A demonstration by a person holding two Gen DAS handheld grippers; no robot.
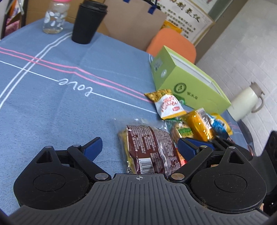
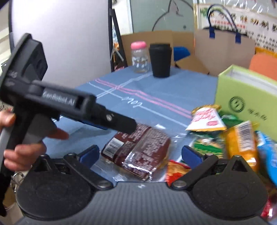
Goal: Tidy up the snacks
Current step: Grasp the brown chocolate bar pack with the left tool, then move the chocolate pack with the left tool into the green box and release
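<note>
Snacks [image 1: 181, 128] lay heaped on the blue tablecloth [image 1: 52, 107], beside the lime-green box [image 1: 187, 81]. Between the spread blue pads of the left gripper [image 1: 140, 147] lay a brown packet in clear wrap [image 1: 152, 148], untouched by either pad, so that gripper was released. The right gripper [image 2: 140, 155] was likewise released, its jaws wide, with the same brown packet [image 2: 138, 152] lying between the pads and a red-and-yellow packet [image 2: 176, 169] just beside its right finger. Farther out sat a white-and-yellow triangular packet [image 1: 169, 105], a green one [image 1: 183, 131], an orange bar [image 1: 200, 124] and a blue packet [image 1: 218, 126], bunched together against the box. A hand [image 2: 22, 152] gripped the left gripper's handle in the right wrist view. At the cloth's far end stood a black cup [image 1: 88, 22] and a pink-lidded bottle [image 1: 55, 15], near each other, before a brown paper bag [image 1: 133, 22].
</note>
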